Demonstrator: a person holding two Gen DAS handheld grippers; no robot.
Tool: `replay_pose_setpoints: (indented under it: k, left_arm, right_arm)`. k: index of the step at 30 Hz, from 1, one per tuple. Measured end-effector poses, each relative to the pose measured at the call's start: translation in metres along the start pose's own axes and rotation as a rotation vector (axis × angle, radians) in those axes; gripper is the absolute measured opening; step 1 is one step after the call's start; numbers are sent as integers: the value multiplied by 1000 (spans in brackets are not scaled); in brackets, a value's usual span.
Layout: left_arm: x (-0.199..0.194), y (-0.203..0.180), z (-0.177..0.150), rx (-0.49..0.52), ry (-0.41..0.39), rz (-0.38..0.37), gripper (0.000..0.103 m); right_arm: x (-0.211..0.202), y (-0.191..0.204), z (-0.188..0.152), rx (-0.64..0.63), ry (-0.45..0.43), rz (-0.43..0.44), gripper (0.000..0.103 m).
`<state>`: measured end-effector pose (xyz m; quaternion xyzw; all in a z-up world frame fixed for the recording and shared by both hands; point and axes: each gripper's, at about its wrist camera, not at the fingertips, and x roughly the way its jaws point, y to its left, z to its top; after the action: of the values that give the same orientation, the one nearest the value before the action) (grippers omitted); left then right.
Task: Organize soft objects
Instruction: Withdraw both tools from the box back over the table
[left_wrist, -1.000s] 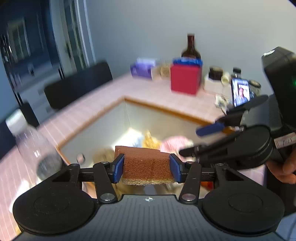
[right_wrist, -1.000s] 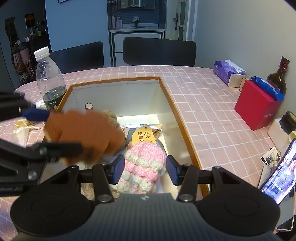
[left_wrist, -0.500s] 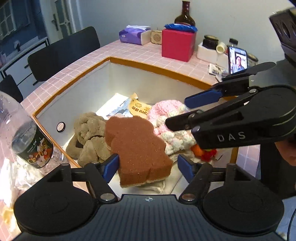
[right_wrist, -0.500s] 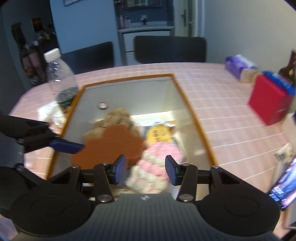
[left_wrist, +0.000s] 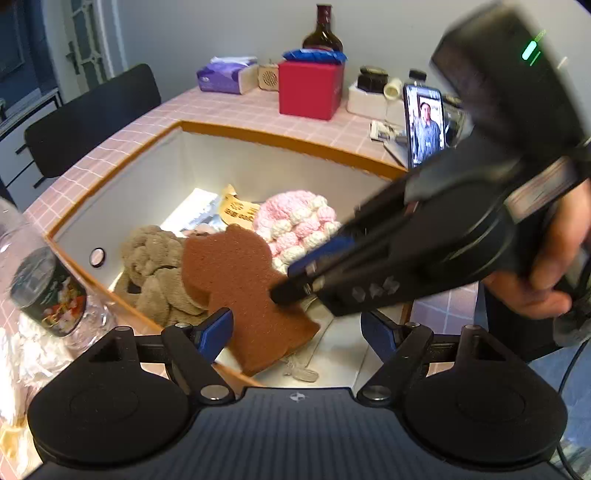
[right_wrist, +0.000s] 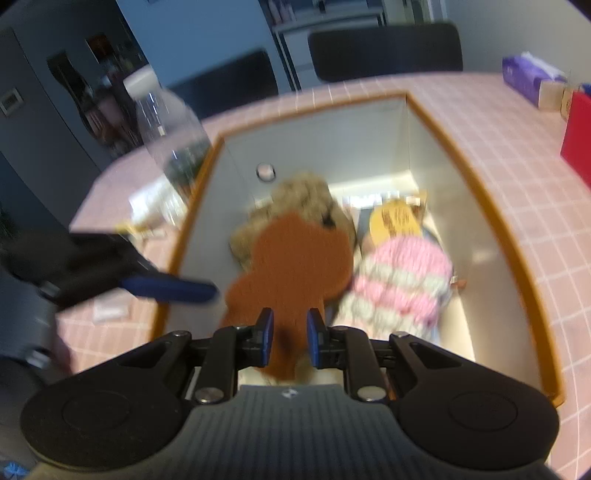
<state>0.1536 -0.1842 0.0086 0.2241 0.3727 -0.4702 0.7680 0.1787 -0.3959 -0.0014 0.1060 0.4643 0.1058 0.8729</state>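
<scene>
A brown bear-shaped sponge (left_wrist: 243, 291) hangs over the white box (left_wrist: 147, 184) with the orange rim. My right gripper (right_wrist: 290, 341) is shut on the sponge's lower edge (right_wrist: 295, 266); it also shows in the left wrist view (left_wrist: 291, 284) gripping the sponge from the right. My left gripper (left_wrist: 297, 334) is open, its left pad close beside the sponge. In the box lie a beige plush toy (left_wrist: 155, 266) and a pink-and-white knitted item (left_wrist: 299, 221).
A clear water bottle (left_wrist: 40, 280) stands left of the box on the pink checked table (left_wrist: 229, 107). A red box (left_wrist: 310, 88), tissue pack (left_wrist: 225, 74), dark bottle (left_wrist: 323, 37) and phone (left_wrist: 424, 122) stand at the back. Snack packets (left_wrist: 236, 210) lie in the box.
My left gripper opened and let go of the sponge. My right gripper moved left from the knitted item and shut on the sponge's lower edge.
</scene>
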Motion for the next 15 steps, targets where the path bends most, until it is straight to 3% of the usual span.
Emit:
replay_pose_setpoints:
  k: [6,11,15]
  left_arm:
    - [-23,1,-7,-18,-57,0,90]
    - [-37,3,-17,-58,-113,9,90]
    - [-52,7,-31,-96,-183,34,88]
  right_arm:
    - [9,2,-5,-27,36,-24,18]
    - [-8,7,-2,-45,-27,-30,22]
    - [-24,24,-5,-107,-101,-90,24]
